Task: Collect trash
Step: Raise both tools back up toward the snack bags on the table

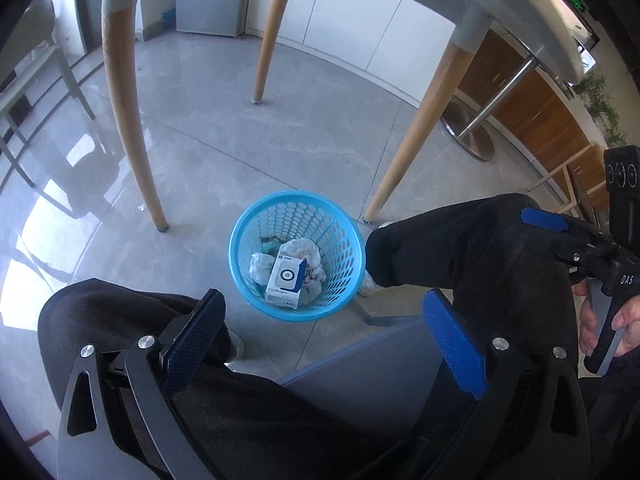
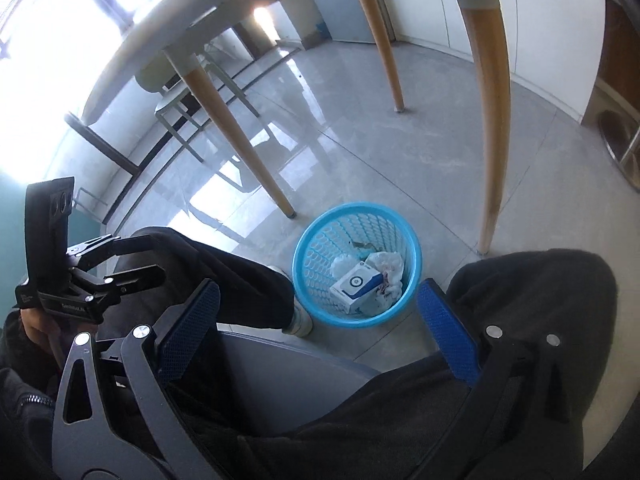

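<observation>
A light-blue mesh waste basket stands on the floor between the person's feet. Inside lie a white box with a blue ring mark and crumpled white wrappers. My left gripper hovers above and just in front of the basket, open, with nothing between its blue pads. My right gripper is also open and empty, framing the basket from the other side. Each gripper shows in the other's view: the right gripper at the right edge, the left gripper at the left.
The person's legs in black trousers flank the basket, above a grey chair seat. Wooden table legs stand close behind the basket under a white tabletop. Grey tiled floor stretches beyond.
</observation>
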Demonstrator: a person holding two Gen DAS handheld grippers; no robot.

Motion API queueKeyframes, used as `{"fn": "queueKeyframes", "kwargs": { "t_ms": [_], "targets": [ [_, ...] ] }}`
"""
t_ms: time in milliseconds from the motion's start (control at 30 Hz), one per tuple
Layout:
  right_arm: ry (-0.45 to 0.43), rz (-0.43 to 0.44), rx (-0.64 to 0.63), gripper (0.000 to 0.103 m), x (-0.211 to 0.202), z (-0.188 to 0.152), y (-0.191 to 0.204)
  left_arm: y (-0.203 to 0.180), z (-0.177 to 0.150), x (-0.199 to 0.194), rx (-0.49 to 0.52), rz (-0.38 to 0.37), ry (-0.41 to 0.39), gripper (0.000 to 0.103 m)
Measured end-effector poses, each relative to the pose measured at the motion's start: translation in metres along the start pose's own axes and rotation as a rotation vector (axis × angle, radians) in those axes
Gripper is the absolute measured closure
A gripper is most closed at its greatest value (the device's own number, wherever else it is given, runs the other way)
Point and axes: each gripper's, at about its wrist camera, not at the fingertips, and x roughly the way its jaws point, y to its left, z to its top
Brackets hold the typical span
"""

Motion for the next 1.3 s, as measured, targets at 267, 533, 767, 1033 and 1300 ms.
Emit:
{"fn": "queueKeyframes", "kwargs": {
  "t_ms": [267, 533, 767, 1033, 1300],
  "targets": [
    [-0.104, -0.003, -0.086, 0.009, -0.050, 0.009, 0.023, -0.011, 0.005, -0.049, 0.022, -0.015, -0.119, 0.006],
    [-0.212, -0.003, -0.180, 0.009, -0.100, 0.025, 0.049, -0.022, 0.027, -0.090, 0.065, -0.010, -0.237, 0.006],
    [-0.313, 0.036, -0.193, 0.009, -0.131, 0.064, 0.058, -0.025, 0.063, -0.109, 0.081, -0.003, -0.299, 0.006],
    [-0.337, 0.015, -0.155, 0.009, -0.123, 0.121, 0.055, -0.029, 0.114, -0.125, 0.131, 0.033, -0.365, 0.006],
    [-0.337, -0.003, -0.082, 0.009, -0.092, 0.194, 0.050, -0.027, 0.181, -0.123, 0.149, 0.076, -0.397, 0.006]
  ]
}}
